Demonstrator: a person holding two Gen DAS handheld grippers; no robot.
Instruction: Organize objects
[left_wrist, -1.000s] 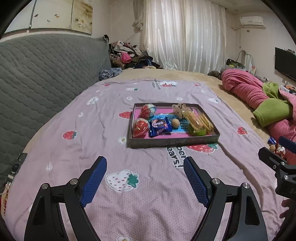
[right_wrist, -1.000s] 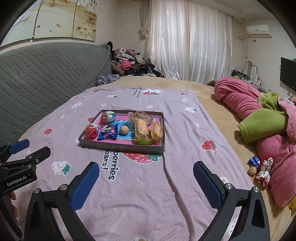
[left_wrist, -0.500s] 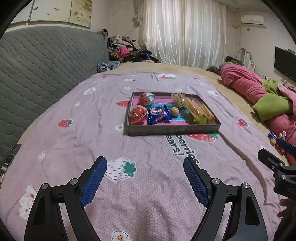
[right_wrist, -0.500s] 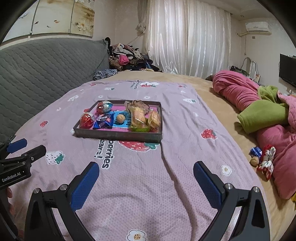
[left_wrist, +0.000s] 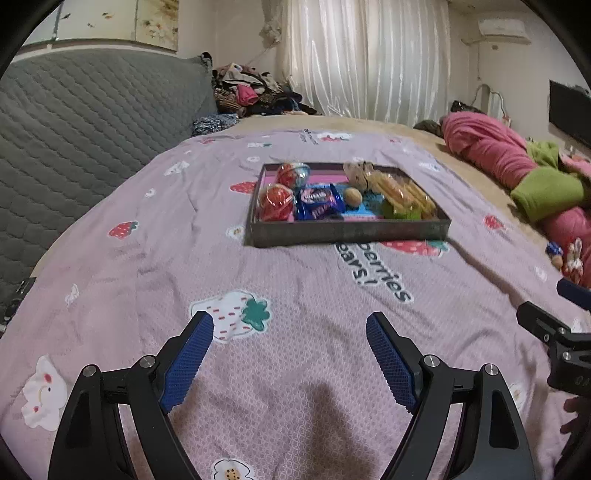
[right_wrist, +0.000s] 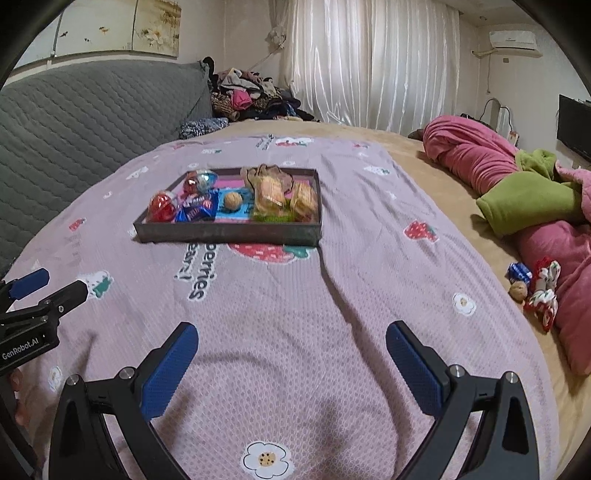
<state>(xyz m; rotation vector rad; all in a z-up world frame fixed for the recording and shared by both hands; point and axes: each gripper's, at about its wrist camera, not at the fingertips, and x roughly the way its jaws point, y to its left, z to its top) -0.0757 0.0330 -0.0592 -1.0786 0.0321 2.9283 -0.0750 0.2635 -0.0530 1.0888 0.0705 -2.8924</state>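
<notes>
Snacks are lying in a shallow dark tray (left_wrist: 347, 233) that is sitting on a lilac strawberry-print blanket (left_wrist: 295, 302) spread over the bed. Inside the tray, two round red capsules (left_wrist: 275, 202) are resting at its left end, a blue wrapped candy (left_wrist: 318, 201) is lying just beside them, a walnut (left_wrist: 352, 195) is sitting near the middle, and clear packets of biscuits (left_wrist: 400, 194) are filling its right end.

Both grippers are hanging above the blanket on the near side of the tray, well apart from it. The left gripper (left_wrist: 290, 352) is standing with its blue pads wide apart and nothing between them. The right gripper (right_wrist: 291, 363) is showing the same, jaws spread and empty, only blanket under them.

Well to the right of the tray, at the blanket's edge, a small blue candy (right_wrist: 519, 271), a second walnut (right_wrist: 518, 291) and a red-and-white wrapped thing (right_wrist: 545, 291) are lying on the tan sheet against a rolled pink quilt (right_wrist: 476, 158). A grey quilted headboard (right_wrist: 92, 110) is rising to the left of the tray.
</notes>
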